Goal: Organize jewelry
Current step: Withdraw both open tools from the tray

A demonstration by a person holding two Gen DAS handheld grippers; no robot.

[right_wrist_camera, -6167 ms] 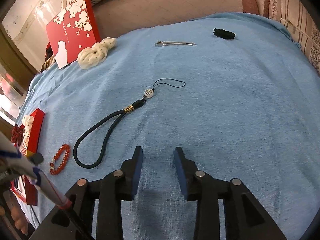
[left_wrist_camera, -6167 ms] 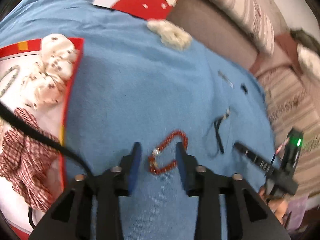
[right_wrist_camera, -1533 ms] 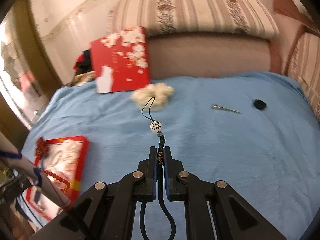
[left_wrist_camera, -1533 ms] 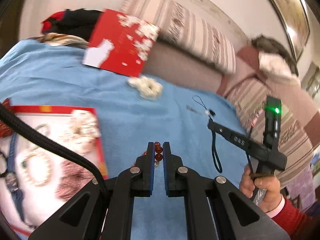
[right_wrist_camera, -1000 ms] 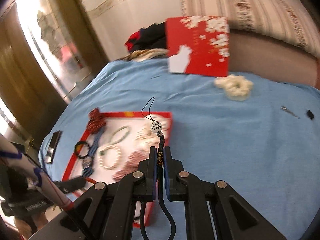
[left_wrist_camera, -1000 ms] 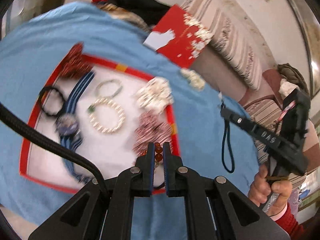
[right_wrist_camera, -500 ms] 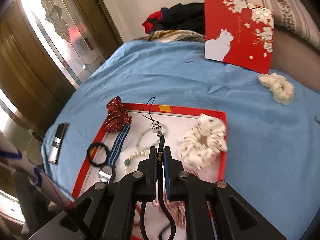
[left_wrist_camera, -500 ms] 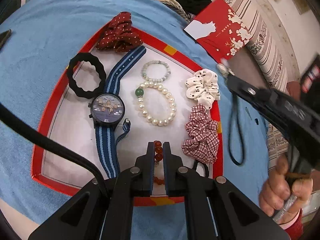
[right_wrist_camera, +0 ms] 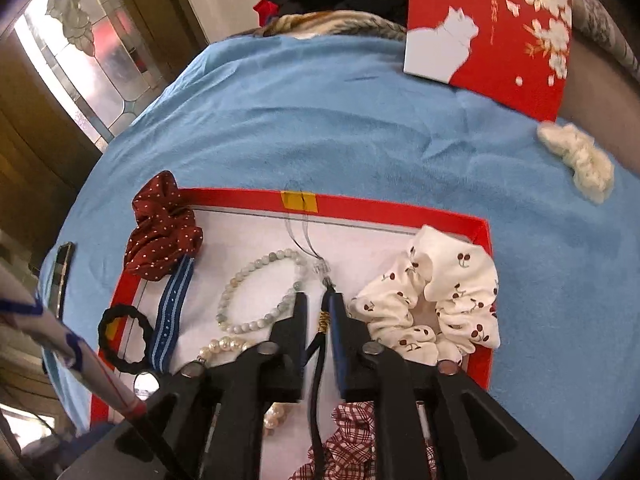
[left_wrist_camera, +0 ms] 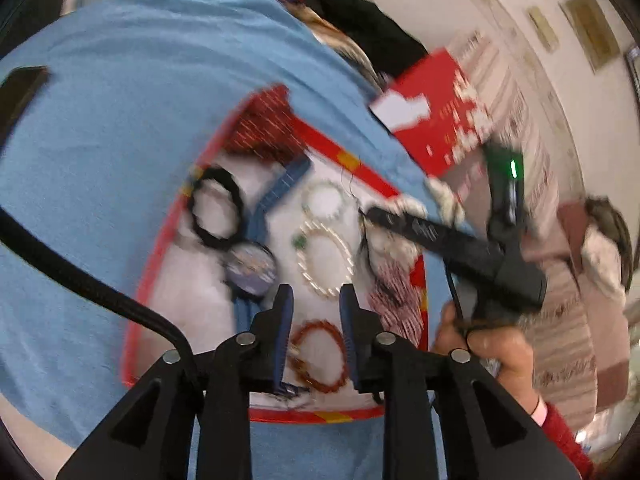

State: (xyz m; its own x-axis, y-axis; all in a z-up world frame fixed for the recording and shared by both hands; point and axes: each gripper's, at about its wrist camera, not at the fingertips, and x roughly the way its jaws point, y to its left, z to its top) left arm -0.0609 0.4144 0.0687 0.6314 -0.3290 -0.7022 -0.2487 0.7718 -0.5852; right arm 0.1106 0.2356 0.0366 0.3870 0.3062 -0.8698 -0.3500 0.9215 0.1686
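Observation:
A red-rimmed white tray (left_wrist_camera: 304, 414) (right_wrist_camera: 392, 206) lies on the blue cloth. My left gripper (left_wrist_camera: 315, 312) is open; the red bead bracelet (left_wrist_camera: 318, 356) lies on the tray floor between its fingers. My right gripper (right_wrist_camera: 318, 308) hovers over the tray with its jaws slightly parted around the black lanyard cord (right_wrist_camera: 320, 376), whose white charm (right_wrist_camera: 320, 268) hangs by the green-white bead bracelet (right_wrist_camera: 260, 288). The right gripper also shows in the left wrist view (left_wrist_camera: 362, 214).
The tray holds a pearl bracelet (left_wrist_camera: 326, 258), a blue-strap watch (left_wrist_camera: 250, 266), a black hair tie (left_wrist_camera: 216, 212), a red dotted scrunchie (right_wrist_camera: 162, 224), a cherry scrunchie (right_wrist_camera: 436, 296) and a plaid scrunchie (right_wrist_camera: 352, 440). A cream scrunchie (right_wrist_camera: 576, 160) and red box lid (right_wrist_camera: 492, 28) lie beyond.
My left gripper has opened and the red bracelet now lies on the tray. My right gripper has come lower over the tray and its jaws have parted a little around the lanyard.

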